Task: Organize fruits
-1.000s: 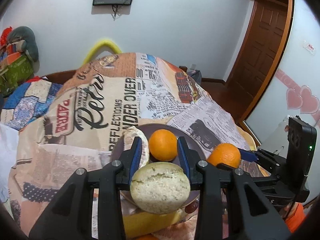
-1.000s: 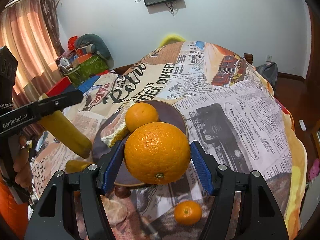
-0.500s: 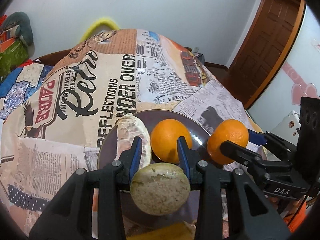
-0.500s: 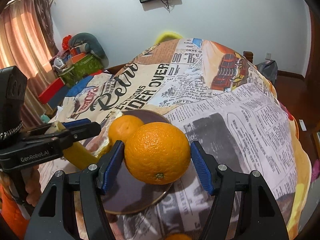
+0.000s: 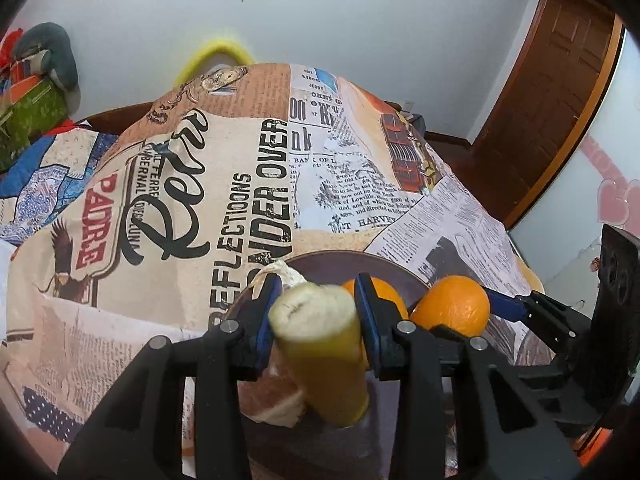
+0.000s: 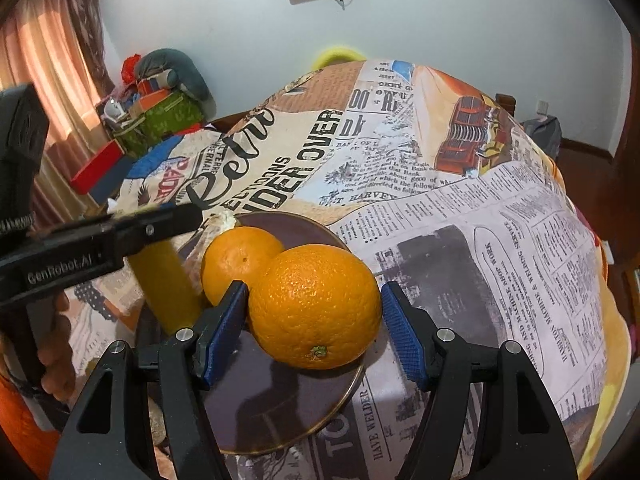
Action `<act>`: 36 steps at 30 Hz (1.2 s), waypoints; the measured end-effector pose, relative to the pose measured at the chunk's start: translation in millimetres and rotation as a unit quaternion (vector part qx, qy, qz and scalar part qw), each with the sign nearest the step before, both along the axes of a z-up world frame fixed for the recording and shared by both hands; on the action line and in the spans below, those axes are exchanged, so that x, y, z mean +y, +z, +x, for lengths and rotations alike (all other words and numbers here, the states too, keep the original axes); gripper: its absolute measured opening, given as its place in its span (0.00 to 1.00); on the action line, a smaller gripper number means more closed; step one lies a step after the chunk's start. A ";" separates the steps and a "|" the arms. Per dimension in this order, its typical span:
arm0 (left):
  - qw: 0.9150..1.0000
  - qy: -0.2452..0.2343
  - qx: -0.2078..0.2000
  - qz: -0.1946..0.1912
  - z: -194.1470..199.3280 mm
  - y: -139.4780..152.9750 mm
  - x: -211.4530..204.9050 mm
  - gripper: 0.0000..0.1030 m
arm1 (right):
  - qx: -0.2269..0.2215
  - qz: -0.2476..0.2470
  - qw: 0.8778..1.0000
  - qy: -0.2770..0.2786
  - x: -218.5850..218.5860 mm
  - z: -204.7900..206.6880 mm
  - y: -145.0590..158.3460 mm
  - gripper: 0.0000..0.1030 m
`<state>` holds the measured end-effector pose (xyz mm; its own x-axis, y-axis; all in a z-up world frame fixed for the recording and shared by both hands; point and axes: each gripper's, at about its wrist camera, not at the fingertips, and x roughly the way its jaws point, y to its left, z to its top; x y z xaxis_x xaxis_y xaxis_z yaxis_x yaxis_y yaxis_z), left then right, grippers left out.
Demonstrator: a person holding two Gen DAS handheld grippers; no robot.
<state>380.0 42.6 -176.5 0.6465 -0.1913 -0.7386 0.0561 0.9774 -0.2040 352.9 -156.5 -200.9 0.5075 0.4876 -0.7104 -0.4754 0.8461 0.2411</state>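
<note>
Oranges (image 6: 316, 306) and banana piece (image 5: 316, 320), each clamped in its hand-held gripper, right (image 6: 314, 322) and left (image 5: 316, 320), have come down from beside the plate (image 6: 304, 236) to just above it, near the orange (image 6: 240, 258) lying there, so release looks imminent.

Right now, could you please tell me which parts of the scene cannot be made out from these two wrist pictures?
- Left wrist view: the lower end of the yellow banana in the left hand-held gripper is blurred; whether it touches the dark round plate is unclear.
- Left wrist view: the peeled pale citrus piece is mostly hidden behind the gripper's fingers.
- Right wrist view: the large orange in the right hand-held gripper hides part of the smaller orange and the plate beneath.
</note>
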 end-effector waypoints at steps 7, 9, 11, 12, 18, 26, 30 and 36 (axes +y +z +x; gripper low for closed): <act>1.000 0.013 0.000 -0.001 -4.5 3.1 8.0 0.42 | -0.008 0.010 1.000 -0.001 -4.0 0.7 4.3 0.65; 1.000 0.018 -0.004 0.000 -6.8 6.6 10.1 0.47 | -0.021 0.006 1.000 0.000 -4.1 -1.1 10.3 0.65; 1.000 0.019 -0.009 0.004 -9.0 11.8 11.0 0.47 | -0.030 0.006 1.000 0.001 -4.5 -2.6 16.2 0.65; 1.000 0.020 -0.011 0.007 -9.9 13.5 11.0 0.47 | -0.032 0.008 0.999 0.002 -5.3 -3.9 19.1 0.65; 0.999 0.018 -0.033 0.017 -20.6 32.6 8.1 0.52 | -0.037 0.007 0.999 0.008 -6.4 -13.9 25.0 0.65; 0.999 0.011 -0.044 0.029 -49.3 48.6 8.5 0.55 | -0.041 -0.006 0.999 0.016 -6.9 -35.1 28.4 0.65; 0.998 0.017 -0.041 0.039 -65.0 49.0 14.7 0.56 | -0.040 -0.008 0.999 0.021 -7.3 -47.2 29.6 0.65; 0.998 0.035 -0.024 0.051 -91.4 39.8 32.0 0.56 | -0.035 -0.013 0.999 0.024 -8.7 -63.3 28.0 0.65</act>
<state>288.6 74.6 -136.7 0.6910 -0.0689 -0.7196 -0.0061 0.9949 -0.1012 289.6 -165.2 -172.9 0.5333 0.4943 -0.6864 -0.5309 0.8274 0.1834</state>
